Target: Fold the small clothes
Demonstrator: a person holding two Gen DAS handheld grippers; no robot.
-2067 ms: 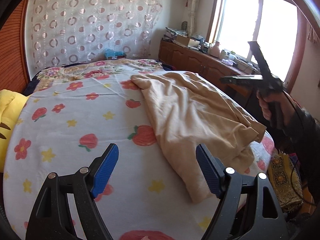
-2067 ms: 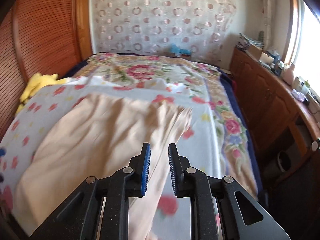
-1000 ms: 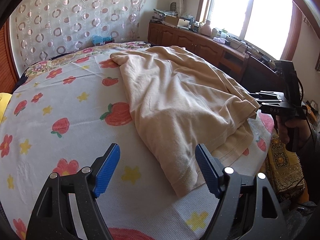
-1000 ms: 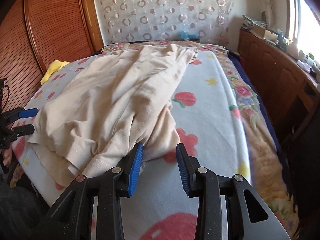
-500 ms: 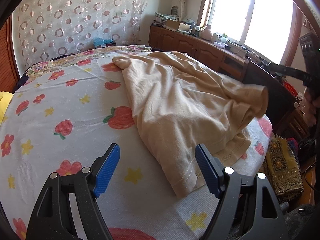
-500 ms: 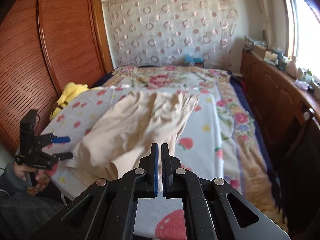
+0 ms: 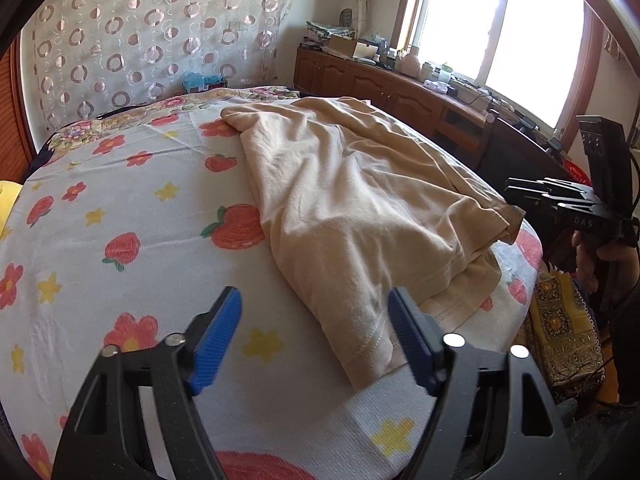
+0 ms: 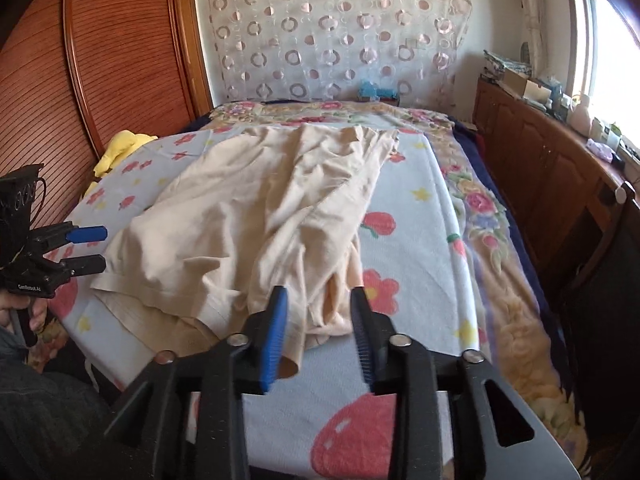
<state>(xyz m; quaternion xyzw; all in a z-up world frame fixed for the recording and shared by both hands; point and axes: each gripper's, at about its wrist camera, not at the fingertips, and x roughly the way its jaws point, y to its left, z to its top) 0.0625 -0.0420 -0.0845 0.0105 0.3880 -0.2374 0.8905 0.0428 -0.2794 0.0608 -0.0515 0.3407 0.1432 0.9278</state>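
Observation:
A beige garment (image 7: 360, 208) lies crumpled and partly doubled over on the flowered white blanket (image 7: 120, 220); it also shows in the right wrist view (image 8: 256, 216). My left gripper (image 7: 316, 340) is open and empty, low over the bed's near edge, its right finger next to the garment's hem. My right gripper (image 8: 318, 328) is open, its fingers on either side of a bunched corner of the garment near the bed edge. Each gripper shows in the other's view, the right one (image 7: 516, 192) and the left one (image 8: 90, 248).
A yellow soft toy (image 8: 120, 148) lies at the bed's left side by the wooden wardrobe (image 8: 100, 60). A wooden sideboard (image 8: 560, 176) with clutter runs under the window on the right. A patterned yellow cloth (image 7: 560, 332) hangs beside the bed.
My right gripper had shut on the garment's corner and lifted it; now it has opened and come down, and the corner lies on the bed. My left gripper stayed open and hardly moved.

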